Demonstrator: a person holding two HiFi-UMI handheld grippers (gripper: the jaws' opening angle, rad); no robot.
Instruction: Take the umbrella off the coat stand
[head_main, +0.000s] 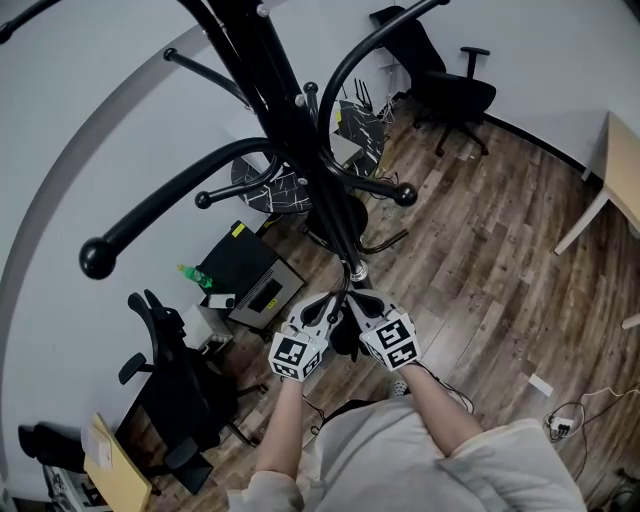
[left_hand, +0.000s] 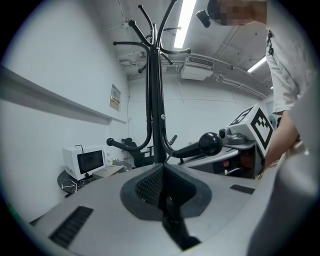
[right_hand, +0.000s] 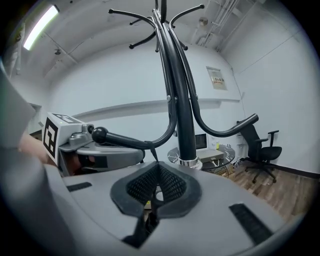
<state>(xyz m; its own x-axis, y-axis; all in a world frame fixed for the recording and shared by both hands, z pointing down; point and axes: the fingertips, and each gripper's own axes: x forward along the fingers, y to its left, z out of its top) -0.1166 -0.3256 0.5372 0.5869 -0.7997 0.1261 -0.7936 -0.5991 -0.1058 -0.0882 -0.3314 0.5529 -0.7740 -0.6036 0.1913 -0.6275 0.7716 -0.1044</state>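
Observation:
The black coat stand (head_main: 300, 120) rises right in front of me, its pole (right_hand: 182, 100) ringed in chrome low down. A lower hook arm with a ball end (left_hand: 210, 143) reaches toward me between the two grippers. From it a thin dark strap (right_hand: 150, 150) drops into the jaws. My left gripper (head_main: 325, 305) and right gripper (head_main: 358, 303) sit side by side at the pole, both shut on that strap. The umbrella's body is hidden beneath the grippers. The right gripper's marker cube (left_hand: 260, 127) shows beside the ball end.
A black office chair (head_main: 445, 90) stands at the far wall and another (head_main: 170, 390) at the near left. Round marble tables (head_main: 270, 190) with a microwave (left_hand: 82, 161) sit behind the stand. A pale desk (head_main: 615, 170) is at the right, cables (head_main: 565, 420) on the floor.

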